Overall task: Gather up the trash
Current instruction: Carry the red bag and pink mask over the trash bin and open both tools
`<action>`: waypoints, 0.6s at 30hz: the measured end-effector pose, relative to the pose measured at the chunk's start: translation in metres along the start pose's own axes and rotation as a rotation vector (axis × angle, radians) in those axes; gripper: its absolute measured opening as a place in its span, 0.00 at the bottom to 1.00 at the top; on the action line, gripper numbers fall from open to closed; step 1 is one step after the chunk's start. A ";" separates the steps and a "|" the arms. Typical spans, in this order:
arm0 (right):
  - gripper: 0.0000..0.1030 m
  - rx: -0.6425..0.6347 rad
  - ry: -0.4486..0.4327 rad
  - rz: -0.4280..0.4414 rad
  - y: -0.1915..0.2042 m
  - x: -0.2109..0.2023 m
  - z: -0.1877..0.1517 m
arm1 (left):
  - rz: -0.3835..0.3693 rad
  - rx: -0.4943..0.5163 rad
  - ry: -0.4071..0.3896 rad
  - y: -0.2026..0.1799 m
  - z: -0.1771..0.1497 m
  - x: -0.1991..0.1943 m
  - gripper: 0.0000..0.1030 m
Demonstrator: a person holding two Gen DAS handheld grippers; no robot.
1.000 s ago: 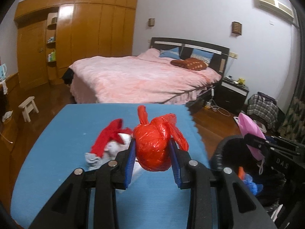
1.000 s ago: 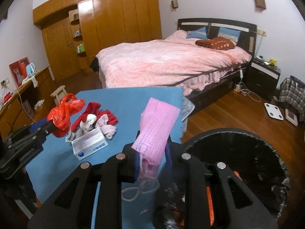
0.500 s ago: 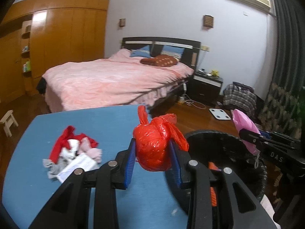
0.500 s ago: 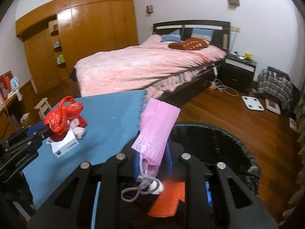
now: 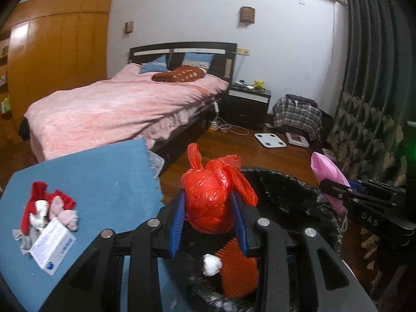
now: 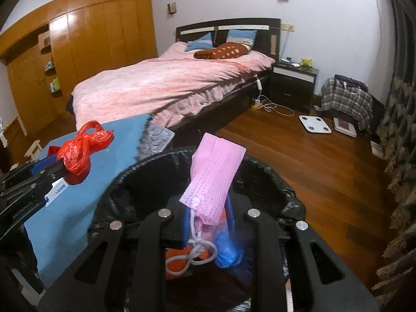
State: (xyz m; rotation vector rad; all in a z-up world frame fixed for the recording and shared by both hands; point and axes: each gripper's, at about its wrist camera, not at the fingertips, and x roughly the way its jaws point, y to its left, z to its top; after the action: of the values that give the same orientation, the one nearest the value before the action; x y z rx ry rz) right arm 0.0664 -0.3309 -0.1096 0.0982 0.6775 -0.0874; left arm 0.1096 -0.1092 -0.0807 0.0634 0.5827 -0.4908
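We hold the knotted red plastic bag [image 5: 210, 202] clamped between the blue pads of our left gripper [image 5: 209, 221], its tied ears pointing up, so the bundle hangs free over the near rim of the black-lined trash bin [image 5: 291, 197] and should fall inside once we let go. Our right gripper [image 6: 208, 223] pinches the pink face mask [image 6: 214, 176] low by its folded end, fingers closed on it, the white ear loop dangling toward the opening of the bin [image 6: 262, 179], where orange and blue scraps already lie. Both pieces sit above the bin and off the blue tabletop [image 5: 98, 171], so we judge the release to be the step in hand. Near the tabletop's left edge wait a heap of red and pale cloth scraps [image 5: 49, 208] and a small white box [image 5: 53, 244] leaning against it, likely the next pickups.
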 end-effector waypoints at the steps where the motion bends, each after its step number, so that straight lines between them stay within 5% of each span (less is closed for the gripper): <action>1: 0.21 0.003 0.003 -0.006 -0.004 0.002 -0.002 | -0.008 0.007 0.005 -0.005 -0.001 0.005 0.33; 8: 0.24 0.021 0.035 -0.024 -0.020 0.018 -0.010 | -0.071 0.011 0.043 -0.019 -0.002 0.026 0.38; 10: 0.40 0.025 0.039 -0.031 -0.022 0.020 -0.010 | -0.082 0.004 0.046 -0.018 -0.003 0.028 0.52; 18: 0.85 0.031 0.017 -0.037 -0.023 0.018 -0.014 | -0.056 -0.011 0.027 -0.004 -0.002 0.019 0.71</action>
State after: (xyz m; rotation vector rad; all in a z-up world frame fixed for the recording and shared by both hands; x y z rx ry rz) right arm 0.0691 -0.3527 -0.1326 0.1167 0.6955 -0.1333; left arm 0.1210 -0.1208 -0.0922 0.0436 0.6151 -0.5422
